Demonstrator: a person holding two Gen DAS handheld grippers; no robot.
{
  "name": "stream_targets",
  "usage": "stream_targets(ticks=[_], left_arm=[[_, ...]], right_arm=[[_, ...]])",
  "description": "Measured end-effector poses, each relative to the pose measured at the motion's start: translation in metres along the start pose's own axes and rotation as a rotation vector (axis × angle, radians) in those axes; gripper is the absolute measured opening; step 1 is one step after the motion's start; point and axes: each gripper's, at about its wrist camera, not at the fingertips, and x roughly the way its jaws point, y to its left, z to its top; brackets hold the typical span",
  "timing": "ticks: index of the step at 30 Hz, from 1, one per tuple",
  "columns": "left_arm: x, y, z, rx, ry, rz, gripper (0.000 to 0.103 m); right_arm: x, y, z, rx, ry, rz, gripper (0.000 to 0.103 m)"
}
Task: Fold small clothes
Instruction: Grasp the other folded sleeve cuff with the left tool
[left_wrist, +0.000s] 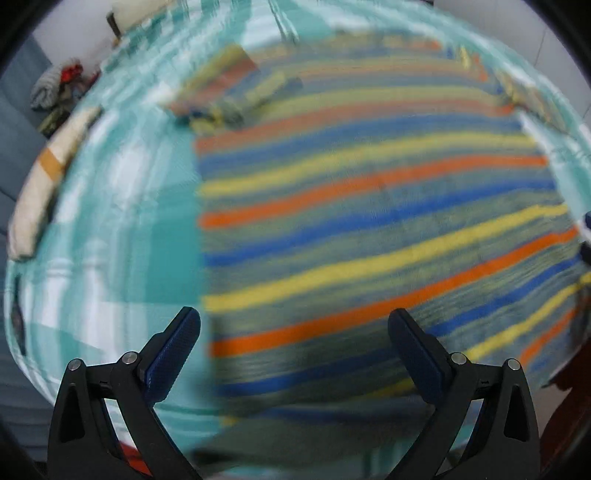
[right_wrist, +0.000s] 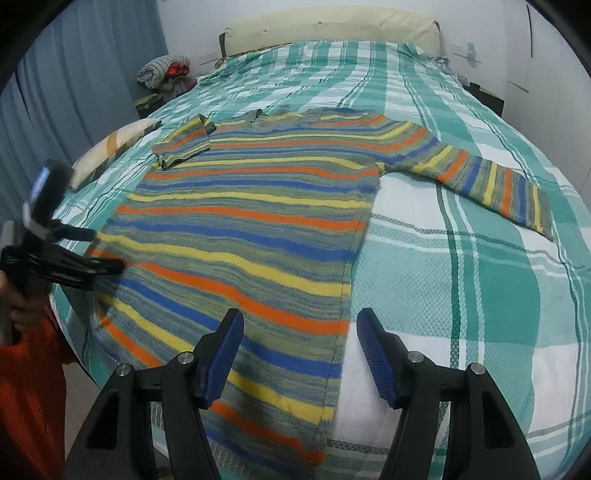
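Both grippers, left (left_wrist: 293, 354) and right (right_wrist: 299, 354), are held with fingers apart above the soft, limp striped sweater (right_wrist: 240, 236), probably best pinched at its hem corners.

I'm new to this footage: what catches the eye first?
A bright striped sweater lies flat across the middle of a teal plaid bed, one sleeve stretched right, the other sleeve folded in. Both grippers, right and left, hover open near its hem.
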Motion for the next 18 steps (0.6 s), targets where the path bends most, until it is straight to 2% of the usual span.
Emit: stream_targets(ticks=[4, 5, 7, 9, 12, 15, 17, 18], left_arm=[[-0.059, 0.030, 0.063, 0.019, -0.229, 0.018, 0.102], [-0.066, 0.033, 0.085, 0.035, -0.296, 0.028, 0.102], [-0.057, 0.029, 0.114, 0.118, -0.364, 0.027, 0.102], [-0.018, 0.017, 0.135, 0.276, -0.315, 0.061, 0.102], [0.053, 0.005, 0.139, 0.458, -0.157, 0.110, 0.099], [0.083, 0.007, 0.136, 0.503, -0.077, 0.105, 0.075], [0.085, 0.017, 0.140, 0.426, -0.060, 0.008, 0.065], [0.084, 0.025, 0.143, 0.386, -0.059, -0.020, 0.041]], right_arm=[[0.004, -0.002, -0.001, 0.024, 0.013, 0.034, 0.064], [0.006, -0.003, 0.000, 0.034, 0.016, 0.044, 0.064], [0.009, -0.008, 0.003, 0.047, 0.020, 0.046, 0.064], [0.008, -0.010, 0.003, 0.062, 0.015, 0.042, 0.064], [0.005, -0.015, 0.002, 0.087, 0.005, 0.031, 0.064], [0.002, -0.019, -0.001, 0.096, 0.002, 0.016, 0.064], [0.002, -0.022, -0.002, 0.109, 0.004, 0.010, 0.064], [0.002, -0.023, -0.001, 0.115, 0.004, 0.009, 0.064]])
